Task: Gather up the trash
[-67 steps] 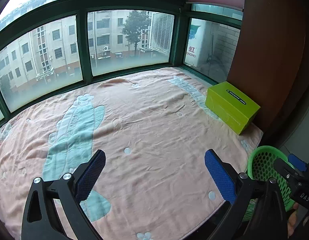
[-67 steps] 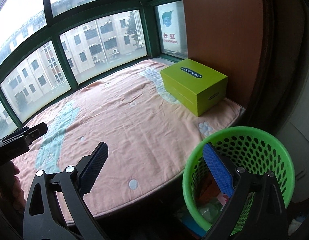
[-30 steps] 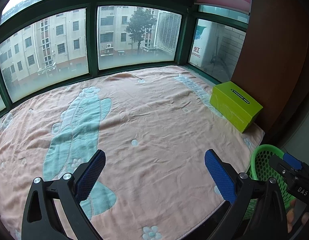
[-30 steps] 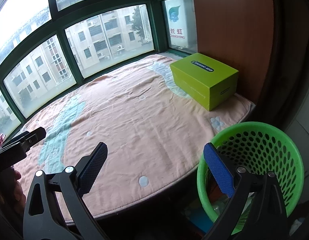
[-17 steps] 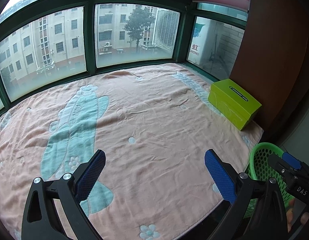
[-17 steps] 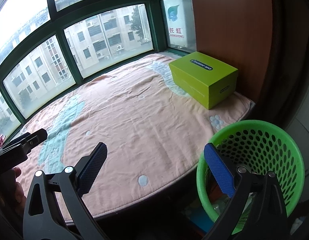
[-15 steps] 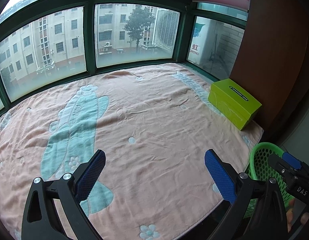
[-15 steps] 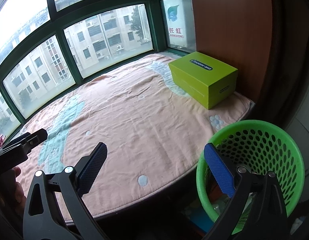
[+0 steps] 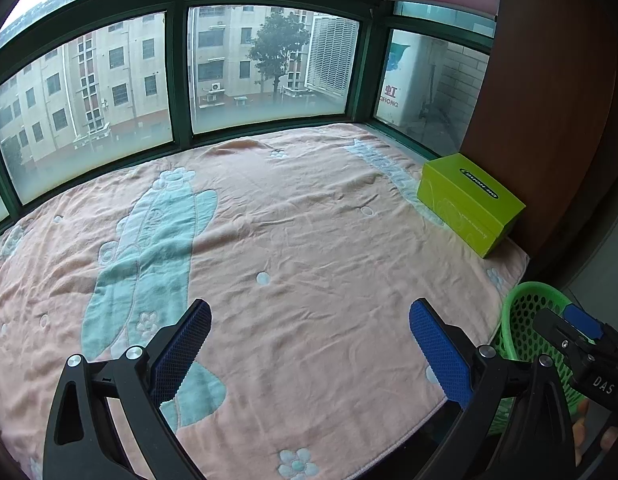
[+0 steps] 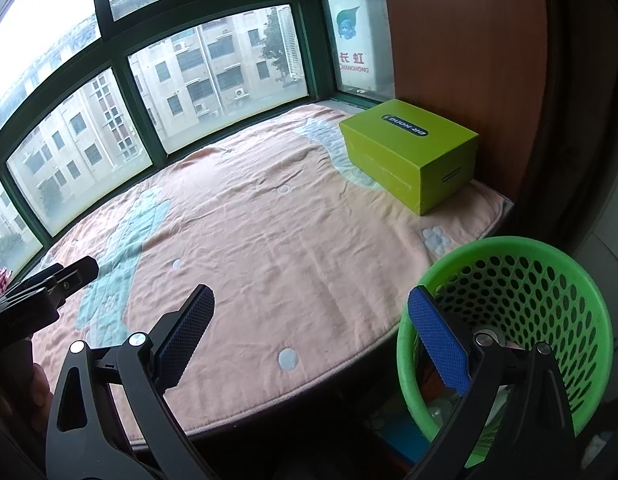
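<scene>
Pink blanket with pale-blue cartoon print [image 9: 309, 248]: covers the window ledge. Green perforated plastic basket [image 10: 549, 304]: beside blanket's near-right edge, behind right gripper's [image 10: 311, 324] right finger. Lime-green cardboard box [image 10: 409, 156]: blanket's far-right corner. Left gripper [image 9: 309, 332]: above blanket. Both grippers' fingers apart, empty.

Your blanket [image 9: 309, 248] covers the ledge under the windows [image 9: 269, 64]. 1 box [image 10: 409, 156] sits on its far right corner; basket [image 10: 509, 320] stands below the right edge.
</scene>
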The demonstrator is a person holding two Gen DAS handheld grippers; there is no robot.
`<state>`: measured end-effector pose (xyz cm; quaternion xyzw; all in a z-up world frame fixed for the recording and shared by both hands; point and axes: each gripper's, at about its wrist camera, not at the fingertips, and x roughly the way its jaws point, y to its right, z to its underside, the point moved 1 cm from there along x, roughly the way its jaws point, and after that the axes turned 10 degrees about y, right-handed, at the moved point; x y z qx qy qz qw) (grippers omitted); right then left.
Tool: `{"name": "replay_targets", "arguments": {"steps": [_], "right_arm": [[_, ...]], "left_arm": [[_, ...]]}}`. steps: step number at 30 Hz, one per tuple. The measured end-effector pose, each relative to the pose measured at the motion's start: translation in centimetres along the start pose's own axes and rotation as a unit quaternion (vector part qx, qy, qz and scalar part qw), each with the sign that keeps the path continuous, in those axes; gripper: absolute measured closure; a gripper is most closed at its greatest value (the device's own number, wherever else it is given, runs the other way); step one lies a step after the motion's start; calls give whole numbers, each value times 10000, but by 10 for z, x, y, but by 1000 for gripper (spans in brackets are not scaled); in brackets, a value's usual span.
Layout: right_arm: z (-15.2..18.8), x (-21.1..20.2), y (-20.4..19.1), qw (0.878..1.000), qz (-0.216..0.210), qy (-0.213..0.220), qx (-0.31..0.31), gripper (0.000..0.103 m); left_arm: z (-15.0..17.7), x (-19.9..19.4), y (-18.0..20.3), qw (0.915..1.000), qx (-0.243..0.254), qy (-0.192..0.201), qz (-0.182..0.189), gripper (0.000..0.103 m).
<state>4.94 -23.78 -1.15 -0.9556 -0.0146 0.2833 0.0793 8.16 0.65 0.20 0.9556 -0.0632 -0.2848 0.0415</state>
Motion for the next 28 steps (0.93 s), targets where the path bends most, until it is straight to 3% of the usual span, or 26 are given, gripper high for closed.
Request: {"name": "replay_targets", "arguments": {"steps": [28], "right_arm": [[-2,3,-7,10000,-78,8,-8,6]], "left_arm": [[-3,-2,-4,9999,70,110,4,7]]}}
